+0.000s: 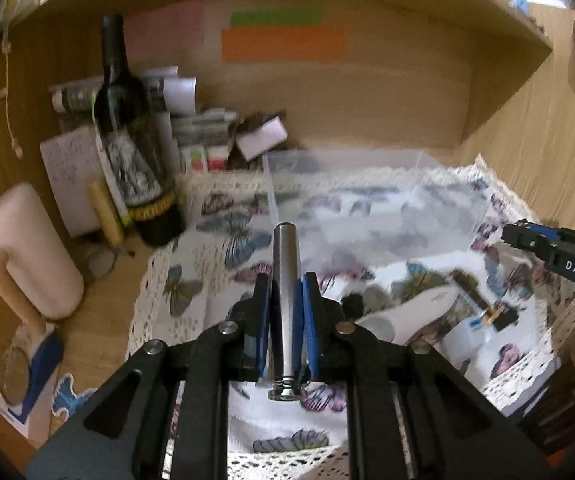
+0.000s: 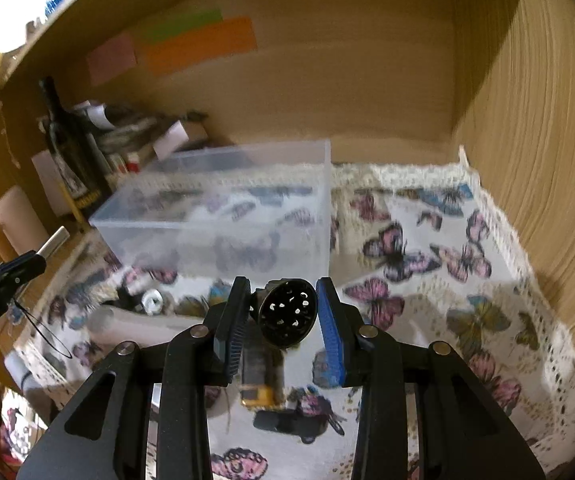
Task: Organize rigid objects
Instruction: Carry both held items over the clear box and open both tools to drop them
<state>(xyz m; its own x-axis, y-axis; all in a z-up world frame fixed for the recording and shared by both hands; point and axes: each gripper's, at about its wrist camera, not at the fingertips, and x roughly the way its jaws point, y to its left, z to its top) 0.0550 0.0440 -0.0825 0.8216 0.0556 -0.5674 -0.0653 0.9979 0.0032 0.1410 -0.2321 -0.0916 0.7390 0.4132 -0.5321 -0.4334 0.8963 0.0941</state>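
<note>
My left gripper (image 1: 286,300) is clamped tight on a steel pin (image 1: 286,280), its shaft pointing forward between the blue pads, flanged head nearest the camera, held above the butterfly cloth (image 1: 207,240). On my right, the right gripper (image 2: 283,312) has its jaws apart, and a round black perforated part (image 2: 287,314) sits in the gap; I can't tell whether the pads touch it. Below it on the cloth lies a dark part with a yellow end (image 2: 259,380). Just beyond, a white tube (image 2: 135,326) and a small metal piece (image 2: 152,300) rest near the clear plastic box (image 2: 223,216). Far left, a dark wine bottle (image 1: 131,140) stands beside a pink mug (image 1: 31,252).
</note>
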